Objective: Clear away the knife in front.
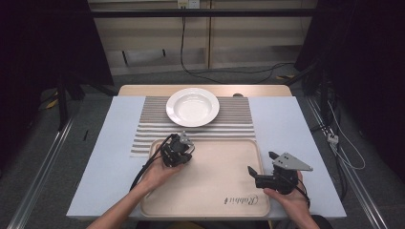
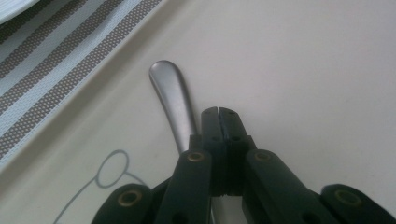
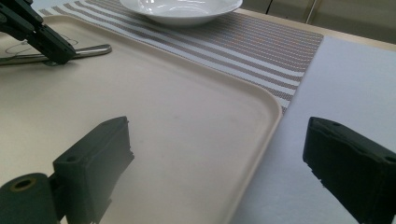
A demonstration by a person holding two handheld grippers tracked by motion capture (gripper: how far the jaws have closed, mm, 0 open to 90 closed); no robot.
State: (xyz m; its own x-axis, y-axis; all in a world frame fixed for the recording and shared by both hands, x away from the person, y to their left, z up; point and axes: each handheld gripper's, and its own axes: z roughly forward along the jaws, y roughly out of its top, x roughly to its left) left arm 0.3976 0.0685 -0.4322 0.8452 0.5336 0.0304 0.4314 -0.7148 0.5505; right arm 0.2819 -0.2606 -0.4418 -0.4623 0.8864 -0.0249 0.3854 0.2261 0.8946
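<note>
A metal utensil handle (image 2: 173,98) lies flat on the beige tray (image 1: 215,186) near its far left corner. My left gripper (image 2: 218,113) points down at it, jaws pressed together. The handle runs beside and under the left jaw, and I see none of it between the pads. From the right gripper view, the left gripper (image 3: 58,58) has its tip resting on the handle (image 3: 91,50). In the high view, the left gripper (image 1: 177,153) hides the utensil. My right gripper (image 1: 261,162) hovers over the tray's right edge, jaws wide apart and empty (image 3: 217,140).
A white deep plate (image 1: 192,107) sits on a striped placemat (image 1: 143,129) beyond the tray. The tray's raised rim (image 3: 275,105) runs between the right gripper's jaws. Pale blue table surface (image 1: 286,124) lies on both sides.
</note>
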